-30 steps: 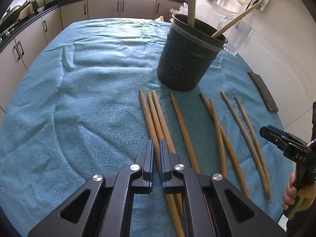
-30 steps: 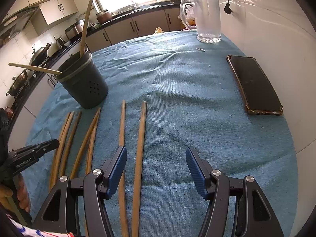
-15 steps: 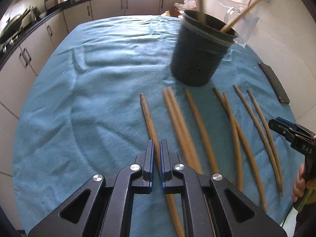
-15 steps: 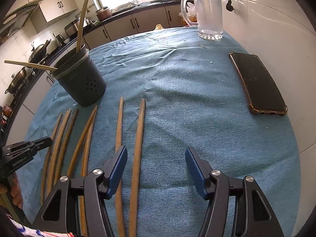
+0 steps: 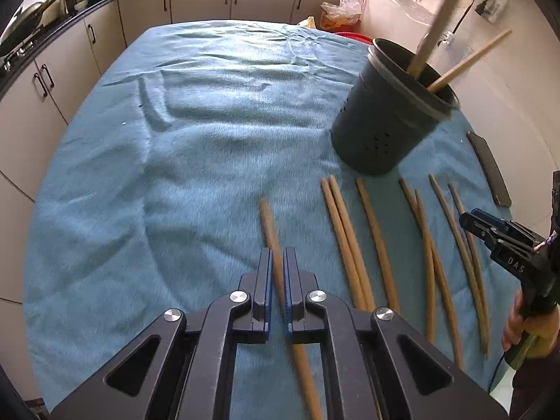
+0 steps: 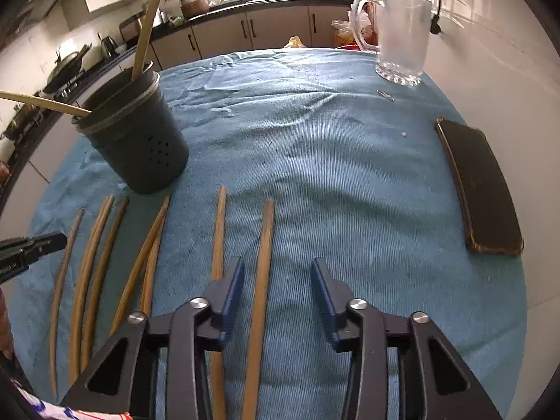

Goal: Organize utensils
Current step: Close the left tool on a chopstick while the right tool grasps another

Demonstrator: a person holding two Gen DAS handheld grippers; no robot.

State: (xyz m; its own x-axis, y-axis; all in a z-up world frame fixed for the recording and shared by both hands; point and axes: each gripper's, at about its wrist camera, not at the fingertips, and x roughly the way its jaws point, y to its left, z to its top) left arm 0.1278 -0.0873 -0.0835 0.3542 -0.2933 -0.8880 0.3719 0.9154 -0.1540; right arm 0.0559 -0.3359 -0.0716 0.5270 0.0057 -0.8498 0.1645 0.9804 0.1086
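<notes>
The left gripper (image 5: 277, 281) is clenched on one long brown wooden chopstick (image 5: 271, 231), apart from the others lying on the blue towel-covered table (image 5: 175, 175) beside the dark round plastic utensil holder (image 5: 385, 129) (two sticks inside). The right gripper (image 6: 276, 292) hangs spread above another wooden chopstick (image 6: 260, 280)

left gripper (image 5: 278, 280) clamped on one wooden chopstick (image 5: 269, 224), tip pointing forward over blue cloth (image 5: 175, 140). remaining chopsticks (image 5: 378, 238) laid in a row to the right, near dark holder (image 5: 385, 129) with two sticks inside. right gripper (image 5: 472, 218) at right edge, state unclear.
</notes>
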